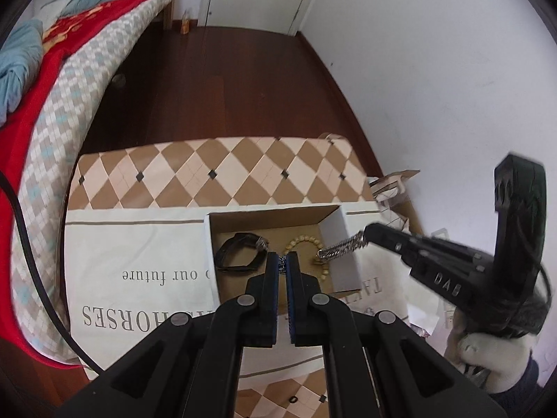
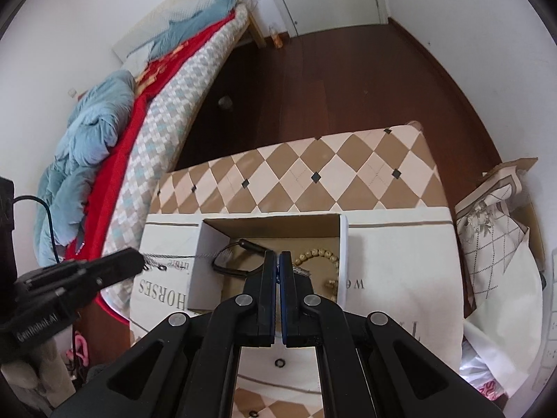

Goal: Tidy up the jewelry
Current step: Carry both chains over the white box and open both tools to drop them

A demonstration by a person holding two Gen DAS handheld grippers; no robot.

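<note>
An open cardboard box (image 1: 334,233) (image 2: 343,240) lies on a white printed cloth. Inside are a black wristwatch (image 1: 240,252) (image 2: 229,261) and a beige bead bracelet (image 1: 306,244) (image 2: 320,256). A silver chain (image 1: 343,247) (image 2: 181,257) is stretched above the box between both grippers. My left gripper (image 1: 282,261) (image 2: 137,261) is shut on one end. My right gripper (image 2: 276,261) (image 1: 367,235) is shut on the other end.
The cloth (image 1: 132,244) covers a table with a tan diamond-pattern cover (image 1: 216,174). A bed with red and checked blankets (image 1: 52,111) stands at the left. Dark wood floor (image 1: 226,87) and a white wall lie beyond. Cardboard and bags (image 2: 494,216) sit at the right.
</note>
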